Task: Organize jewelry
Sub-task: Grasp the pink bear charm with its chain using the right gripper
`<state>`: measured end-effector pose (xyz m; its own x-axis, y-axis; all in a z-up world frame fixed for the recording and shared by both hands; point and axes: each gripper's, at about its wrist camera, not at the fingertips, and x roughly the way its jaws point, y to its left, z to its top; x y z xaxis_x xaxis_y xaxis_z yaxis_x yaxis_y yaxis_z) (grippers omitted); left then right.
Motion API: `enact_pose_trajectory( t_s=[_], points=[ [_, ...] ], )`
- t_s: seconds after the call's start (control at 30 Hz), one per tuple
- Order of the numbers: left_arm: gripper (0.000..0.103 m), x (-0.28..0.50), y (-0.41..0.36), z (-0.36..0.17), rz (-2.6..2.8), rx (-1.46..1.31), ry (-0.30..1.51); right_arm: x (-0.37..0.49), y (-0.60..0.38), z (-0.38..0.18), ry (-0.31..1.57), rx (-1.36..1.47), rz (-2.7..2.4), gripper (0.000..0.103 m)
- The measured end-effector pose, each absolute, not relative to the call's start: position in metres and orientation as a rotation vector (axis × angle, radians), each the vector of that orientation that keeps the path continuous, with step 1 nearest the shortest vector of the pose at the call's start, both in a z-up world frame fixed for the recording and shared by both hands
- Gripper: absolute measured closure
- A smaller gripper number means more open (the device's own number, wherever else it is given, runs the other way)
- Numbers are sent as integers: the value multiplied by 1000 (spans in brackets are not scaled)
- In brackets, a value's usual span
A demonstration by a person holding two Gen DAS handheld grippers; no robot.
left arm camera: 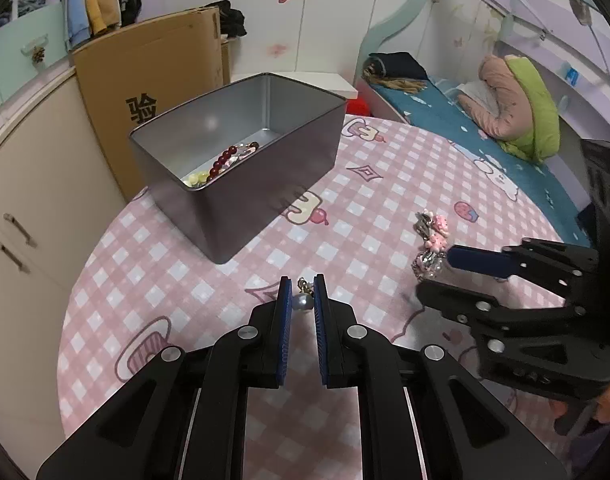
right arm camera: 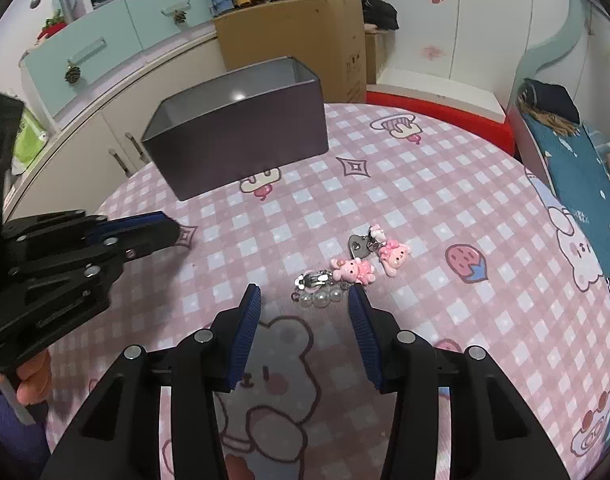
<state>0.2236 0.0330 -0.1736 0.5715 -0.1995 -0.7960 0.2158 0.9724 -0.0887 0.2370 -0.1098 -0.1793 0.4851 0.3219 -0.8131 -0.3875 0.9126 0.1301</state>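
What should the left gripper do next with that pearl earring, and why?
Probably carry it to the tin and release: the left gripper already pinches the pearl earring, and beaded bracelets lie inside the tin.

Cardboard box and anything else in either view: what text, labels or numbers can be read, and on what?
"验" in black print on the cardboard box behind the metal tin.
Small dark marks on the same box's side in the right wrist view: too blurred to read.
No other readable text.

A cardboard box [left arm camera: 157, 92] is leaning beyond the table's [left arm camera: 153, 264] far edge; a folded green blanket [left arm camera: 533, 108] is lying on the bed [left arm camera: 437, 116].
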Motion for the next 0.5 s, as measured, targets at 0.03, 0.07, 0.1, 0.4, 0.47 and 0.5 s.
enact_pose_trajectory(
  t_s=[0.03, 0.07, 0.1, 0.4, 0.47, 0.5],
  points=[
    [91, 224, 32, -174, -246, 18, 932, 239, -109, -180, 975, -73, 430, 59],
    [91, 224, 33, -174, -249, 17, 932, 239, -108, -182, 977, -76, 429, 59],
    [91, 224, 33, -174, -251, 16, 934, 240, -106, -183, 969, -82, 424, 59],
    [91, 227, 34, -176, -265, -7, 950, 242, -103, -182, 940, -130, 399, 84],
    [91, 227, 34, -176, -264, -7, 950, 242, -106, -180, 938, -118, 405, 89],
    [91, 227, 34, -176, -263, -8, 950, 242, -108, -179, 934, -110, 404, 89]
  ],
)
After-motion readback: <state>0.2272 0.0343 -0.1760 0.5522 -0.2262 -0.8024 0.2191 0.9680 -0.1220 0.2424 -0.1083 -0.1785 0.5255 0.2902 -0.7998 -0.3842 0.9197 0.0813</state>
